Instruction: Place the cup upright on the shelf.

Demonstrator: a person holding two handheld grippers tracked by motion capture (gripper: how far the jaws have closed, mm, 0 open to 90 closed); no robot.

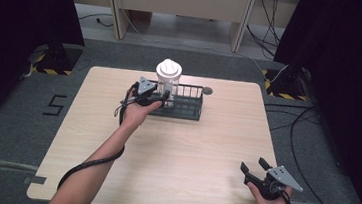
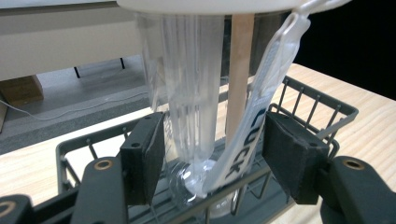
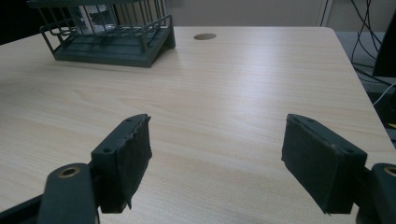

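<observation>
So the left claw is up in the centre of the high view, reaching into the left end of a dark wire rack that sits near the far edge of the light wood table. A clear plastic bottle with a white lid stands upright in that end of the rack. In the left gripper view the bottle sits right between the two pads, with a white strap printed with dark letters hanging down its side. The pads are apart; the left one looks like it's touching the bottle wall, the right one sits just off the strap, so not really clamped. The right claw is way down in the lower right of the high view, near the table's front corner, well apart from the rack. Its jaws are spread wide over bare wood in the right gripper view, with the rack in the upper left and a small round hole in the tabletop beside it.
</observation>
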